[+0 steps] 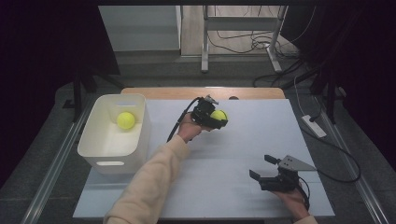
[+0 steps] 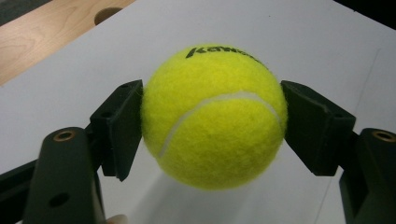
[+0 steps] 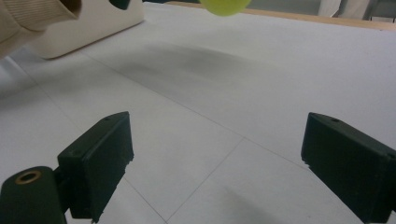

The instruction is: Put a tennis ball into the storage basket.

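My left gripper (image 1: 215, 117) is shut on a yellow tennis ball (image 1: 219, 114) and holds it off the white sheet near the table's far middle. In the left gripper view both black pads press the sides of the ball (image 2: 214, 116), whose shadow lies on the sheet below. A second yellow tennis ball (image 1: 125, 120) lies inside the white bin (image 1: 103, 150) at the left. My right gripper (image 1: 262, 167) rests low at the front right, jaws wide apart with bare sheet between them. In the right gripper view the held ball (image 3: 225, 6) shows at the top edge.
The white sheet (image 1: 243, 140) covers most of the wooden table (image 1: 163, 92), which has a hole near its far edge. A cream sleeve (image 1: 149, 182) crosses the sheet's front left. Cables and a power strip (image 1: 314, 126) lie on the floor to the right.
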Demonstrator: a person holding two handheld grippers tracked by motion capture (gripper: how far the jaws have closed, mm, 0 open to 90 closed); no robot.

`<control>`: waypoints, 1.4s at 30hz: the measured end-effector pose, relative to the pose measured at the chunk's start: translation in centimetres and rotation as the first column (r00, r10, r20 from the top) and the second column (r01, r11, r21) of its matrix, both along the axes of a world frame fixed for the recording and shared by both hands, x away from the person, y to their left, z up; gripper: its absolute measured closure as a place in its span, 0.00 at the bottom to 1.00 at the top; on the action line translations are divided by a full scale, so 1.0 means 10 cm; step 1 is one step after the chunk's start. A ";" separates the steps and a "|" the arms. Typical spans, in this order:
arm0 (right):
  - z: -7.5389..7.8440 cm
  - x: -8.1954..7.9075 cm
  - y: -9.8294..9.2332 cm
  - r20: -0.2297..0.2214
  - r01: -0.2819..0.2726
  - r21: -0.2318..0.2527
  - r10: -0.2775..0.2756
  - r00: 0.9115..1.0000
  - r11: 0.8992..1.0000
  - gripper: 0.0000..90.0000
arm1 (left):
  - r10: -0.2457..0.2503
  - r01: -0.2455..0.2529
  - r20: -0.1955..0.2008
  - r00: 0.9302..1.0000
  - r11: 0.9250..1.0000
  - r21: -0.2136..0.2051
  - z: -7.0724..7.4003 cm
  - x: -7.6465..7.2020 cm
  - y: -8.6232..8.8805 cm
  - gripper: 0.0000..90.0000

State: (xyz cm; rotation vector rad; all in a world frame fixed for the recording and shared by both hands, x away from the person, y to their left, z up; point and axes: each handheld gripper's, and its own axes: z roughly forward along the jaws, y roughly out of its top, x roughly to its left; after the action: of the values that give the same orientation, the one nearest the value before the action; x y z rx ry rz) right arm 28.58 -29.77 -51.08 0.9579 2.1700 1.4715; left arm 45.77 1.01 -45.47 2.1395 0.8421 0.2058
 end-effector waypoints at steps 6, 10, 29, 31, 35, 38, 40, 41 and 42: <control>0.00 -0.01 0.00 0.003 0.008 -0.002 -0.008 1.000 1.000 0.10 | 0.011 -0.011 0.022 1.000 1.000 -0.017 0.11 -0.16 0.18 0.30; 0.00 -0.01 0.00 0.002 0.011 -0.001 -0.011 1.000 1.000 0.10 | 0.022 -0.021 0.037 0.999 0.999 -0.028 0.17 -0.24 0.30 0.30; 0.00 0.00 0.00 0.005 0.011 -0.008 -0.011 1.000 1.000 0.10 | 0.043 -0.038 0.083 0.996 0.997 -0.061 0.35 -0.54 0.65 0.30; 0.00 0.00 0.00 0.005 0.012 -0.010 -0.012 1.000 1.000 0.10 | 0.047 -0.042 0.084 0.995 0.997 -0.064 0.36 -0.56 0.67 0.30; 0.00 0.00 0.00 0.005 0.012 -0.011 -0.012 1.000 1.000 0.10 | 0.053 -0.047 0.092 0.994 0.997 -0.068 0.39 -0.61 0.75 0.30; 0.00 0.00 0.00 0.006 0.012 -0.010 -0.012 1.000 1.000 0.10 | 0.058 -0.051 0.100 0.993 0.996 -0.073 0.42 -0.65 0.78 0.30; 0.00 0.00 0.00 0.007 0.012 -0.010 -0.012 1.000 1.000 0.10 | 0.058 -0.051 0.104 0.993 0.996 -0.072 0.44 -0.67 0.80 0.30; 0.00 0.00 0.00 0.008 0.012 -0.010 -0.012 1.000 1.000 0.10 | 0.060 -0.052 0.106 0.993 0.996 -0.074 0.44 -0.67 0.81 0.30; 0.00 0.00 0.00 0.007 0.012 -0.010 -0.012 1.000 1.000 0.10 | 0.061 -0.053 0.108 0.992 0.996 -0.075 0.45 -0.68 0.82 0.30</control>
State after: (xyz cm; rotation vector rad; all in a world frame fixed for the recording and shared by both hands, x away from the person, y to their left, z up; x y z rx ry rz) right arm 28.58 -29.77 -51.04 0.9592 2.1612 1.4551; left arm 38.95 9.17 -40.97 2.0197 0.8345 0.3158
